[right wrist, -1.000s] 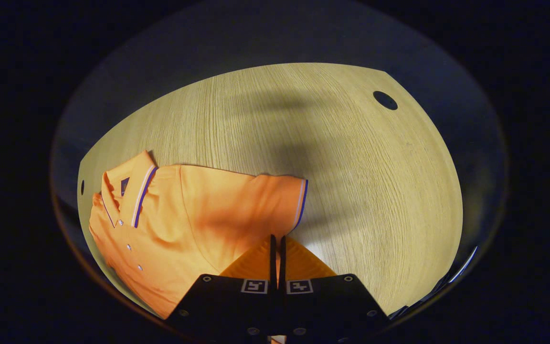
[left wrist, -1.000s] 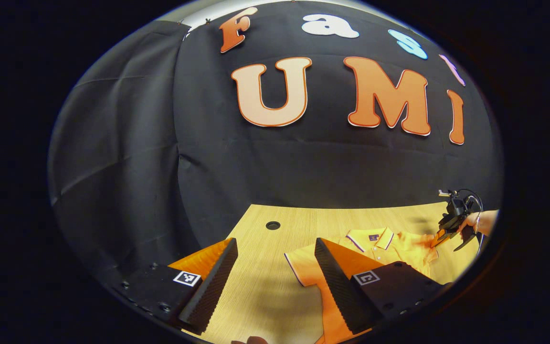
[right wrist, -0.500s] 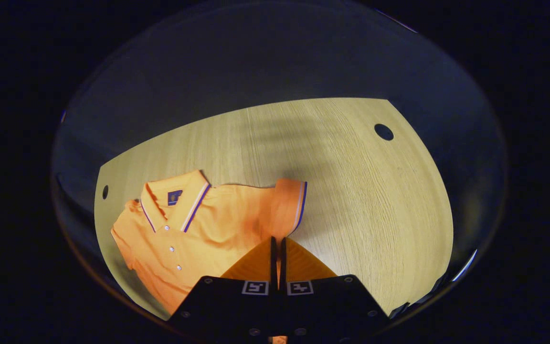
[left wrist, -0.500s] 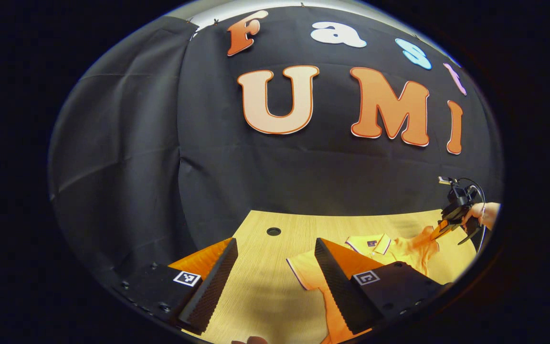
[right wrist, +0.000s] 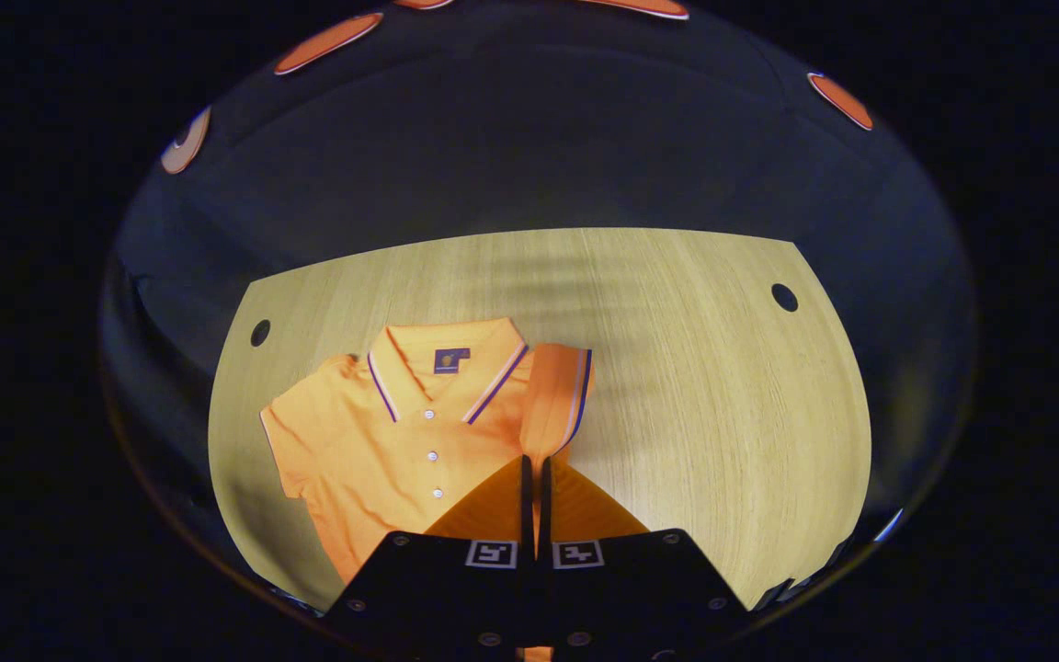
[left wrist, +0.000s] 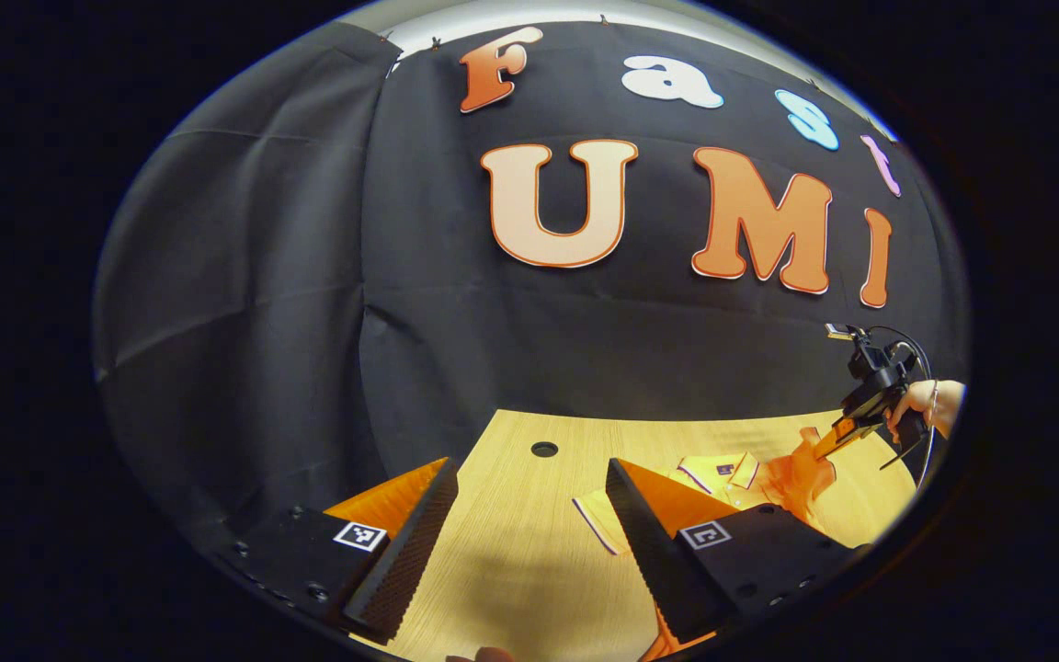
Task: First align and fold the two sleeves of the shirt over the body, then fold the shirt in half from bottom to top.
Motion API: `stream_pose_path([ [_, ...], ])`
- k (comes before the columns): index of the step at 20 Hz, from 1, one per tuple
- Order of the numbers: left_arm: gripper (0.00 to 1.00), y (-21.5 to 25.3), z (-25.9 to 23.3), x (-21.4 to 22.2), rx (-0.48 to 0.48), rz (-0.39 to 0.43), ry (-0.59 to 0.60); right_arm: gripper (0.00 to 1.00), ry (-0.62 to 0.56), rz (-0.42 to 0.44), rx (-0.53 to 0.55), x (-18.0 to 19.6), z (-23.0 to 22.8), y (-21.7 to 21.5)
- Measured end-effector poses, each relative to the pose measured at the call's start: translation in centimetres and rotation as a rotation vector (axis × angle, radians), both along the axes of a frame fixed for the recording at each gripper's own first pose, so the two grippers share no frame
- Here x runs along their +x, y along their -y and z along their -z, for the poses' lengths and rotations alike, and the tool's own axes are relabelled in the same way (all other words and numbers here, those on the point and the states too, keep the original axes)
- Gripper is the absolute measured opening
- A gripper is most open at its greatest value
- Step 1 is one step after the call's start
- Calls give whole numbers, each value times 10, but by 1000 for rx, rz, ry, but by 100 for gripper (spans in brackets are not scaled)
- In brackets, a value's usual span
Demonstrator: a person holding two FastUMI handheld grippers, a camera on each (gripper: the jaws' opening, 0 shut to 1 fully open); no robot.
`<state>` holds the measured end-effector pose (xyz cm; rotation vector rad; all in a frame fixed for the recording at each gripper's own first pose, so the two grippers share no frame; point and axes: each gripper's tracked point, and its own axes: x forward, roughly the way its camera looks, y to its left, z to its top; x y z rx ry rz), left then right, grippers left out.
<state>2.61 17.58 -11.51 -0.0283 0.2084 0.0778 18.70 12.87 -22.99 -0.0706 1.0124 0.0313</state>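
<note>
An orange polo shirt (right wrist: 382, 441) with a striped collar lies face up on the wooden table (right wrist: 723, 414). My right gripper (right wrist: 534, 460) is shut on the shirt's sleeve (right wrist: 559, 395), which hangs lifted beside the collar. In the left gripper view the right gripper (left wrist: 847, 428), held by a hand (left wrist: 934, 405), pulls that sleeve up off the shirt (left wrist: 723, 473). My left gripper (left wrist: 531, 469) hovers open over the table's near left part, nothing between its fingers. Its right finger (left wrist: 658, 542) hides part of the shirt.
The table (left wrist: 529, 570) has a round cable hole (left wrist: 544, 449) near the back edge; two such holes (right wrist: 784, 297) (right wrist: 260, 332) appear in the right gripper view. The black cloth wall stands right behind the table.
My right gripper has risen and carried the pinched sleeve inward toward the collar, so the sleeve now stands up off the table. My left gripper stays open, barely shifted.
</note>
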Motion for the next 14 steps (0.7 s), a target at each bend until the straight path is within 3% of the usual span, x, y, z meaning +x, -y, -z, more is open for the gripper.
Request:
stream_pose_path([
  [10,100,-39,18,-4,-4,-30,-29,2,-17,-133,17,-8,32,-81],
  [14,100,-36,23,0,-4,-26,-38,4,-49,-159,91,-13,46,-106],
])
